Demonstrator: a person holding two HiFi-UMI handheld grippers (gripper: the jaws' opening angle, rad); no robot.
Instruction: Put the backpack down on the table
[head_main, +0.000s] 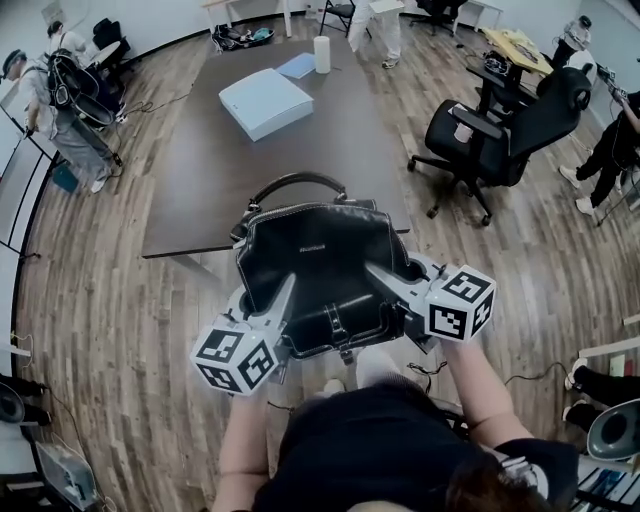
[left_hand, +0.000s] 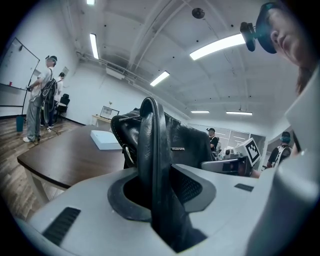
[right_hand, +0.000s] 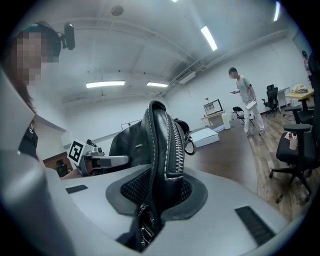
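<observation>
A black leather backpack (head_main: 315, 255) with white stitching and a top handle hangs in the air, just short of the near edge of the dark brown table (head_main: 250, 160). My left gripper (head_main: 280, 300) is shut on its left side edge (left_hand: 152, 165). On the other side my right gripper (head_main: 385, 280) is shut on the zippered right edge (right_hand: 162, 165). The bag is upright between the two grippers, over the wooden floor. In the left gripper view the right gripper (left_hand: 227, 165) shows beyond the bag, and in the right gripper view the left gripper (right_hand: 102, 161) shows beyond it.
A flat light-blue box (head_main: 265, 102), a blue sheet (head_main: 297, 66) and a white roll (head_main: 322, 54) lie on the table's far half. A black office chair (head_main: 500, 130) stands to the table's right. People stand at the far left (head_main: 60, 100) and far end (head_main: 375, 25).
</observation>
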